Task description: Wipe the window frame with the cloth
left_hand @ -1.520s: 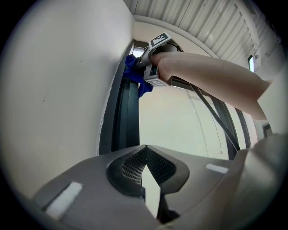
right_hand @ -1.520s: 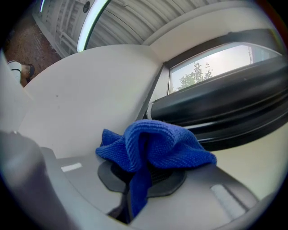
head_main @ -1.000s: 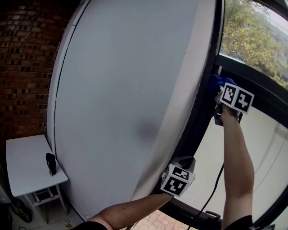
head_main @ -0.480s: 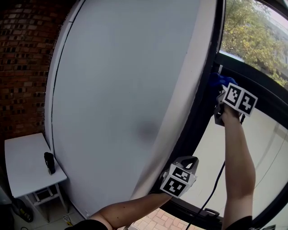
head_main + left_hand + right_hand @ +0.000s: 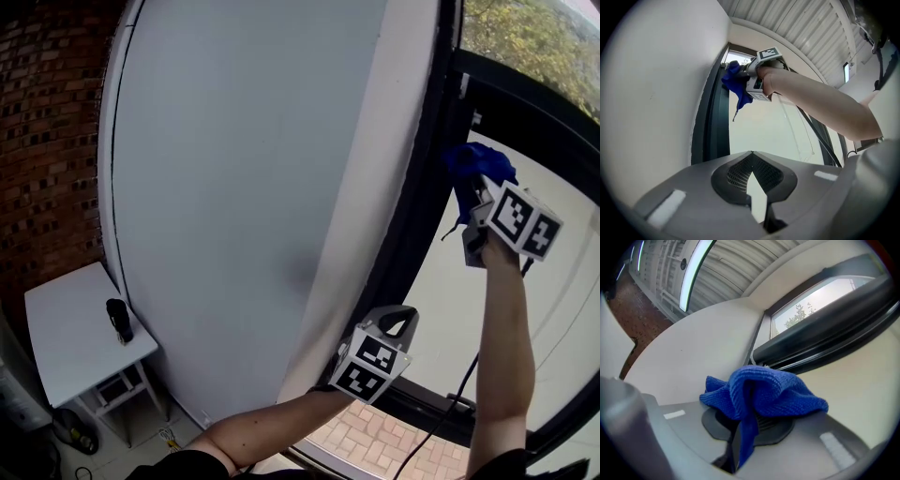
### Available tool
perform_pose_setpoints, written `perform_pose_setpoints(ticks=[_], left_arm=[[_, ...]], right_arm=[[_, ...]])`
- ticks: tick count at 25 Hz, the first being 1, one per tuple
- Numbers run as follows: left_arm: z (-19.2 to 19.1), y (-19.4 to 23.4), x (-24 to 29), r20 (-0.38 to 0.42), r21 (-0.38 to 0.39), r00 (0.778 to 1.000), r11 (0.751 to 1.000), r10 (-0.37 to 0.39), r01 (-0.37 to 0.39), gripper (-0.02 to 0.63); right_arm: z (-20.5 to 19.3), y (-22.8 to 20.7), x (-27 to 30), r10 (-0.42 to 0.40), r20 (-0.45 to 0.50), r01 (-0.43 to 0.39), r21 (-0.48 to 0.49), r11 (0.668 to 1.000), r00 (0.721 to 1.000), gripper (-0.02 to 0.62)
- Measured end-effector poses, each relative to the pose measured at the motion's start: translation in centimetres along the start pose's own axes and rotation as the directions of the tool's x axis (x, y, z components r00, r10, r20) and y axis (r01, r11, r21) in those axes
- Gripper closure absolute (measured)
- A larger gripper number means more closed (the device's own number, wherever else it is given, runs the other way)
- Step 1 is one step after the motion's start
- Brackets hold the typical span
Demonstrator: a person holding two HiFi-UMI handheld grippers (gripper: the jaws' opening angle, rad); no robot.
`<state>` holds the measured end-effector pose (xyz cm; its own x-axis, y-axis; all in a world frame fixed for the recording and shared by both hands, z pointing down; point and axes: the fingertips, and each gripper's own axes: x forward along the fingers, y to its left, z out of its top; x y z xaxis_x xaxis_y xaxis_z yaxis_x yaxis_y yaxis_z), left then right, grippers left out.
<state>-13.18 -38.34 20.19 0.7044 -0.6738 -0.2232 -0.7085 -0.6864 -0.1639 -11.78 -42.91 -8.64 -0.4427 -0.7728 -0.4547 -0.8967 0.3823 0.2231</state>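
Two grippers raised: right gripper point(image 5: 478, 211) jaws clamp blue cloth point(image 5: 473, 169) against black window frame point(image 5: 422, 216); left gripper point(image 5: 398, 323) lower beside frame, jaws closed on nothing.

White table point(image 5: 66, 337) low left, against brick wall point(image 5: 47, 141). Small dark object point(image 5: 119, 321) upright near table's right edge. Broad white wall point(image 5: 253, 141) centre. Trees point(image 5: 525, 37) outside, brick paving point(image 5: 375, 441) below.
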Motion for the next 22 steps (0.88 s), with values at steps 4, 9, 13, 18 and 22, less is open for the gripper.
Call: perform_pose_setpoints(ticks=[4,9,13,18,22], left_arm=[[-0.4,-1.3,-1.0,0.007,-0.024,1.0,1.0,0.003,-0.003,0.614],[-1.6,-3.4,-3.9,0.008,-0.02,1.0,1.0,-0.014,0.014,0.613],[-2.7,-3.7,-6.0,0.024,-0.06,1.0,0.998,-0.013,0.014,0.612],[-4.2,-5.0,-8.3,0.018,-0.06,1.0,0.998,-0.021,0.022,0.614],[-8.1,-5.9,-9.3,-0.008,-0.069,1.0,0.997,-0.027,0.026,0.614]], right_arm=[[0.3,2.1,-4.2,0.026,0.025,-0.025,-0.041,0.999,0.999,0.54],[-3.3,3.9,-9.7,0.067,-0.007,-0.067,0.003,0.998,0.998,0.54],[-6.2,5.2,-13.5,0.077,-0.048,-0.077,-0.004,0.997,0.996,0.54],[-9.9,5.6,-18.4,0.047,-0.107,-0.047,0.004,0.999,0.993,0.54],[-15.7,5.6,-23.1,0.025,-0.156,-0.011,0.091,0.996,0.987,0.54]])
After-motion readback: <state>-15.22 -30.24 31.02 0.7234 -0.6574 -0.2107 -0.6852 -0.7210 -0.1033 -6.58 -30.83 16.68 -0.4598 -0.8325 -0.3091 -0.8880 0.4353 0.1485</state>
